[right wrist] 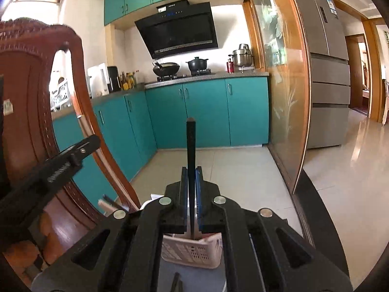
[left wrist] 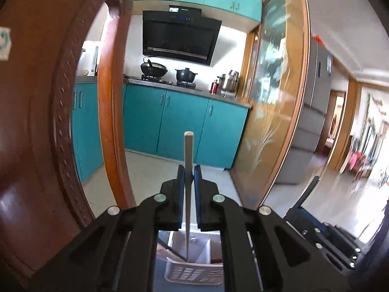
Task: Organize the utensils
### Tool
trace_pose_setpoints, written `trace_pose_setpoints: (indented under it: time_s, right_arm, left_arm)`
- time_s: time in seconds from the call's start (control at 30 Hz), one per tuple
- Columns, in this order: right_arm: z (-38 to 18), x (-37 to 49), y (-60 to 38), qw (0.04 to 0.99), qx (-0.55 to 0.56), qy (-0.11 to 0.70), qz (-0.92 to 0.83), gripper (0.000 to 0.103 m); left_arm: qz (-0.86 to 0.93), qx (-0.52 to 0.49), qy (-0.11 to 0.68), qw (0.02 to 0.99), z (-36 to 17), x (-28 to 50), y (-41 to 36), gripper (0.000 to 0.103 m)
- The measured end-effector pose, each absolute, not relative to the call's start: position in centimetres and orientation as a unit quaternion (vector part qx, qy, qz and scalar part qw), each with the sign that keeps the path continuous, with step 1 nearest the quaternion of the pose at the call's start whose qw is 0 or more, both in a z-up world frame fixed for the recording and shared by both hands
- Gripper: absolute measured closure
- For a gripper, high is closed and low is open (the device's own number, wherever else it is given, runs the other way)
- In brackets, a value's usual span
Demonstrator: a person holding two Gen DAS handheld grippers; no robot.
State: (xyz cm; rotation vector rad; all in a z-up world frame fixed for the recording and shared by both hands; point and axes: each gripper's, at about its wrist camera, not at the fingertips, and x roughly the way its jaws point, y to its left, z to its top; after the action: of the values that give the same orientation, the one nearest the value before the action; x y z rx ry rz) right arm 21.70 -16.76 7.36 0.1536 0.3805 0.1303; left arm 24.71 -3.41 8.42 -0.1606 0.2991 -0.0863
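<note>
1. My left gripper (left wrist: 189, 170) is clamped on a pale wooden chopstick (left wrist: 188, 150), held upright, its long axis running up past the jaws.
2. My right gripper (right wrist: 191, 172) is clenched on a dark chopstick (right wrist: 191, 141), upright too.
3. The white slotted basket (left wrist: 192, 273) sits directly below both tools (lower tips point into it), so I judge either hand equally near.
4. Both sticks look slim, straight and rigid.

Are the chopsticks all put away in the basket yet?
Not yet. Some sticks already sit in the white basket. The left tongs grip a pale chopstick, the right tongs a dark chopstick. Another dark stick lies on the table.
</note>
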Motion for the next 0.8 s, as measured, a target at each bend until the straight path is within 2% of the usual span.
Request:
trace_pose_setpoints:
  time_s: [0.17, 0.23, 0.27, 0.33, 0.43, 0.47, 0.57, 0.67, 0.8]
  right_arm:
    - [6.9, 20.4, -17.2, 0.976, 0.072, 0.198, 0.063, 0.093]
    - [7.6, 18.7, -17.7, 0.978, 0.081, 0.183, 0.065, 0.080]
    - [8.0, 17.7, -18.0, 0.979, 0.084, 0.173, 0.066, 0.075]
    - [9.1, 14.7, -18.6, 0.984, 0.093, 0.139, 0.069, 0.056]
    - [9.0, 11.4, -19.0, 0.985, 0.091, 0.123, 0.084, 0.054]
    - [8.6, 10.7, -19.0, 0.983, 0.088, 0.130, 0.092, 0.054]
    - [5.1, 10.4, -18.7, 0.971, 0.076, 0.198, 0.111, 0.054]
    - [-1.8, 13.1, -17.1, 0.933, 0.050, 0.338, 0.113, 0.054]
    - [-8.2, 15.7, -14.9, 0.894, 0.048, 0.428, 0.122, 0.060]
  left_arm:
    - [-0.051, -0.045, 0.168, 0.984, 6.8, 24.5, -5.0, 0.094]
    - [-0.056, -0.040, 0.171, 0.983, 6.4, 24.1, -5.2, 0.092]
    - [-0.058, -0.039, 0.173, 0.982, 6.3, 23.6, -5.2, 0.087]
    - [-0.060, -0.039, 0.174, 0.982, 5.9, 22.3, -5.0, 0.081]
    - [-0.067, -0.033, 0.177, 0.981, 5.4, 20.0, -4.5, 0.080]
    - [-0.067, -0.027, 0.177, 0.982, 5.2, 19.2, -4.5, 0.075]
    - [-0.070, -0.013, 0.192, 0.979, 3.3, 16.9, -4.0, 0.063]
    - [-0.071, 0.005, 0.229, 0.971, 0.5, 16.1, -4.3, 0.063]
    - [-0.074, 0.007, 0.289, 0.954, -4.5, 15.2, -4.3, 0.063]
